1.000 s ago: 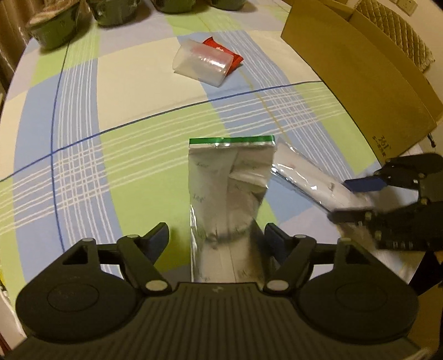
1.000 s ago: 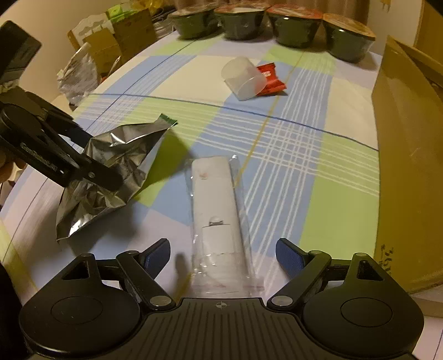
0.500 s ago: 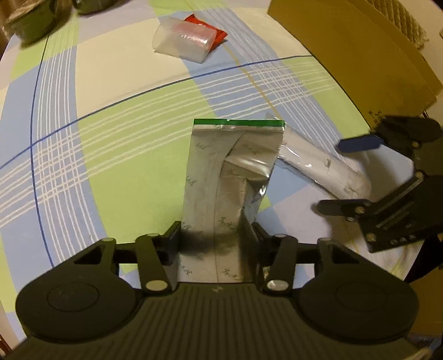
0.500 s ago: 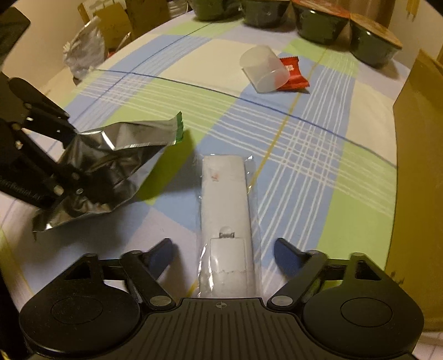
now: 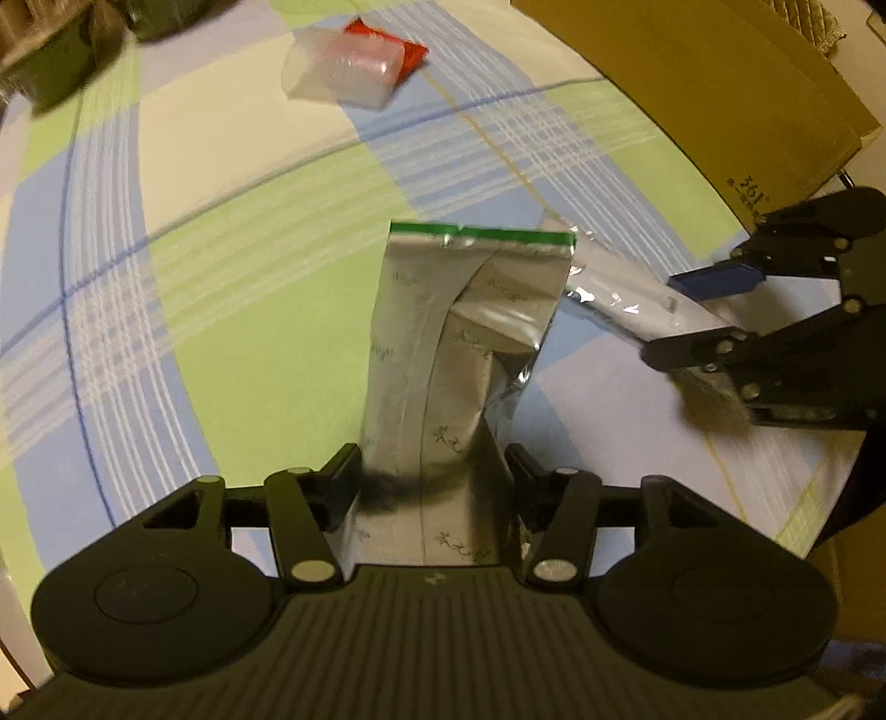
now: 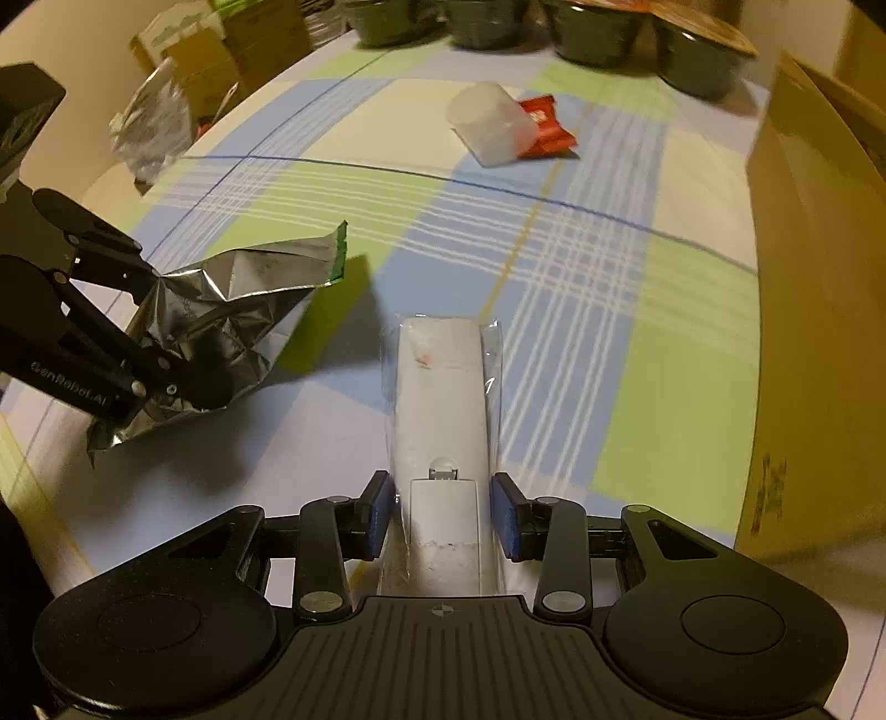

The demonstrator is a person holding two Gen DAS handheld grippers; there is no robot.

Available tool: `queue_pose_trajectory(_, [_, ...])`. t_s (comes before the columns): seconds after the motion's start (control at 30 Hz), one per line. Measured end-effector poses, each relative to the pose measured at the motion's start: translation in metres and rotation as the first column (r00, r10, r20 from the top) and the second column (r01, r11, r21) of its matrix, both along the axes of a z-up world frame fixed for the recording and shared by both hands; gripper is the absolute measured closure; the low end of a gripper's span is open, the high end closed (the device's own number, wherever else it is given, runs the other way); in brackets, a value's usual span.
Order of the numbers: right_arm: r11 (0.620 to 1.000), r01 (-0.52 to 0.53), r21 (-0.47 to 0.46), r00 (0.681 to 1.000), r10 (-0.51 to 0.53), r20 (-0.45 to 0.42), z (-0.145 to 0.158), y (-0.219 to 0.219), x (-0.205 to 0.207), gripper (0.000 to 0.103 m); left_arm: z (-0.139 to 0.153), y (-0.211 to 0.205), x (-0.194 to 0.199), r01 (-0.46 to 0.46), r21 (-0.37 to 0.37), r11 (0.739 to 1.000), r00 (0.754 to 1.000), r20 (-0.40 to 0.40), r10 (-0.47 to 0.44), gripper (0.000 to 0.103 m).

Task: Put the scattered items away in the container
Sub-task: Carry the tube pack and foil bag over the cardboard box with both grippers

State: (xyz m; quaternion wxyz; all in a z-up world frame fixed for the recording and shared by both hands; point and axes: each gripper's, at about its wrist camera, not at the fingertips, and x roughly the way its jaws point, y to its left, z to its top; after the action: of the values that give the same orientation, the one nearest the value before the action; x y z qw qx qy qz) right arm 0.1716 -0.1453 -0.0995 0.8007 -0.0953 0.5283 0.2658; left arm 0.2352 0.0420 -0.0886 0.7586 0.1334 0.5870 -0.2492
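Observation:
My left gripper (image 5: 432,476) is shut on a crumpled silver foil pouch (image 5: 465,343) with a green top edge, lifted off the checked tablecloth; the pouch also shows in the right wrist view (image 6: 221,310). My right gripper (image 6: 443,515) is shut on a white remote in a clear plastic bag (image 6: 440,399), which also shows in the left wrist view (image 5: 626,293). A clear plastic cup (image 6: 490,130) lies on its side over a red snack packet (image 6: 545,124) further back. The brown cardboard box (image 6: 819,266) stands at the right.
Several dark green bowls (image 6: 598,25) line the table's far edge. A crinkled bag (image 6: 149,127) and small boxes (image 6: 243,39) sit beyond the table's left edge. The table edge runs close below both grippers.
Both grippers have closed: the left on the foil pouch, the right on the bagged remote. The pouch has lifted off the cloth.

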Motion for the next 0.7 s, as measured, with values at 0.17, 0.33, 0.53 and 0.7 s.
queue_pose_trajectory(0.17, [0.999,0.034,0.028,0.999,-0.033,-0.024,0.005,-0.009,-0.010,0.062,0.003,-0.001,-0.002,-0.005,-0.010,1.000,1.000,-0.003,0.005,0.063])
queue_pose_trajectory(0.33, [0.998,0.056,0.043,0.998,-0.055,-0.020,0.015,-0.017,-0.023,0.062,0.008,-0.006,-0.014,0.003,-0.024,1.000,1.000,-0.017,-0.003,0.065])
queue_pose_trajectory(0.53, [0.996,0.069,0.055,0.997,-0.069,0.015,0.035,-0.026,-0.038,0.062,0.026,-0.011,-0.033,-0.012,-0.035,0.999,1.000,0.006,0.012,0.065])
queue_pose_trajectory(0.7, [0.994,0.086,0.065,0.995,-0.089,0.041,0.052,-0.036,-0.051,0.062,0.044,-0.016,-0.045,-0.017,-0.038,0.999,0.999,0.030,0.018,0.065])
